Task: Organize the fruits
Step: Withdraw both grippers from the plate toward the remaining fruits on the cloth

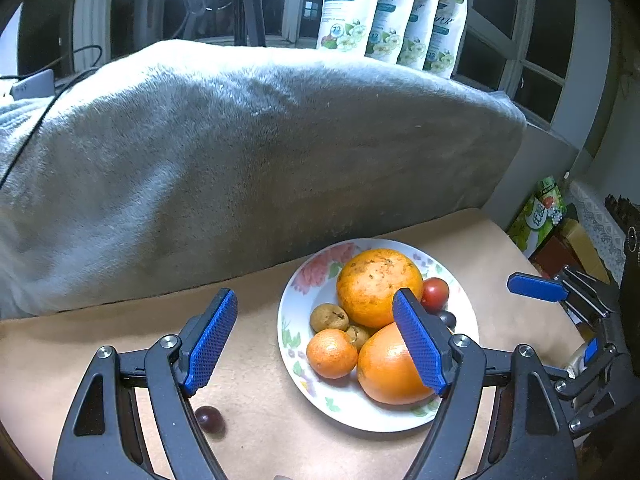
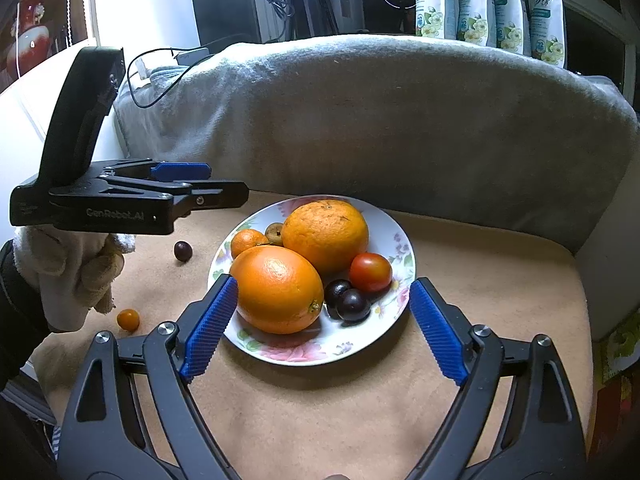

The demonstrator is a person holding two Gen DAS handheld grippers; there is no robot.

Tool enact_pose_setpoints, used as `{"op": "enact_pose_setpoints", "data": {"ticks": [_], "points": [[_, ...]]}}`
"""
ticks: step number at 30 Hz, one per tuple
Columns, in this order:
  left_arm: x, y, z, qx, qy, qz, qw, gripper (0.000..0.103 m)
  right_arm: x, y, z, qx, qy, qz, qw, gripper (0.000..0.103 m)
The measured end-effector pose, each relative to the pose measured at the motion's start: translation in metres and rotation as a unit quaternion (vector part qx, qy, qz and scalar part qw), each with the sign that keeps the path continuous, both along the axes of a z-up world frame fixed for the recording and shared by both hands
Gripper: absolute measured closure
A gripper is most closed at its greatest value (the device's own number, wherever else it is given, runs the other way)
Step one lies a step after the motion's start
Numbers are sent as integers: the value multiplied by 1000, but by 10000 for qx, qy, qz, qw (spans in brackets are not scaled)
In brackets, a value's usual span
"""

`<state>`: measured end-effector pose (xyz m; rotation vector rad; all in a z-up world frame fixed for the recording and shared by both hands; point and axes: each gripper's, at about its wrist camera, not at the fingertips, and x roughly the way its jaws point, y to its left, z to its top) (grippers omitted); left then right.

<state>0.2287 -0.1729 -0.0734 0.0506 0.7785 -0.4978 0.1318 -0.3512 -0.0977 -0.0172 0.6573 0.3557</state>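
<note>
The plate [image 2: 394,240] sits on a tan cloth [image 2: 500,280] and holds 2 big oranges: 1 at the back [image 2: 325,236], 1 at the front [image 2: 277,289]. A small tangerine [image 2: 247,242] lies at 10 o'clock on the plate, a red tomato [image 2: 371,272] at 3 o'clock, and 2 dark grapes [image 2: 346,300] at 5 o'clock.

The right gripper [image 2: 322,326] has its jaws wide apart and holds nothing; the plate's near edge lies between them, the front orange just beside the left pad.

The left gripper [image 1: 320,342] is also spread wide and empty, with the plate's left half showing between its jaws. A loose grape [image 1: 210,419] lies on the cloth at 7 o'clock from the plate, below the left finger. A small orange tomato [image 2: 128,319] lies by the gloved hand [image 2: 72,272].
</note>
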Motion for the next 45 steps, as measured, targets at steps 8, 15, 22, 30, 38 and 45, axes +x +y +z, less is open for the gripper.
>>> {"op": "enact_pose_setpoints", "data": {"ticks": [8, 15, 22, 30, 38, 45], "points": [[-8, 4, 7, -44, -81, 14, 10000, 23, -5, -1, 6, -40, -38, -48, 10000, 13], [-19, 12, 14, -67, -162, 42, 9998, 23, -9, 3, 11, -72, -67, -60, 9999, 13], [-31, 22, 23, -90, -269, 93, 9996, 23, -15, 9, 16, -140, -84, -52, 9999, 13], [-49, 39, 32, -89, -405, 198, 9989, 23, -19, 16, 23, -145, -93, -76, 9998, 13], [-77, 57, 36, 32, -565, 308, 9979, 23, -23, 33, 30, -222, -163, 38, 9996, 13], [-102, 77, 27, 199, -571, 455, 9971, 23, -20, 48, 32, -76, -262, 107, 9996, 13]]}}
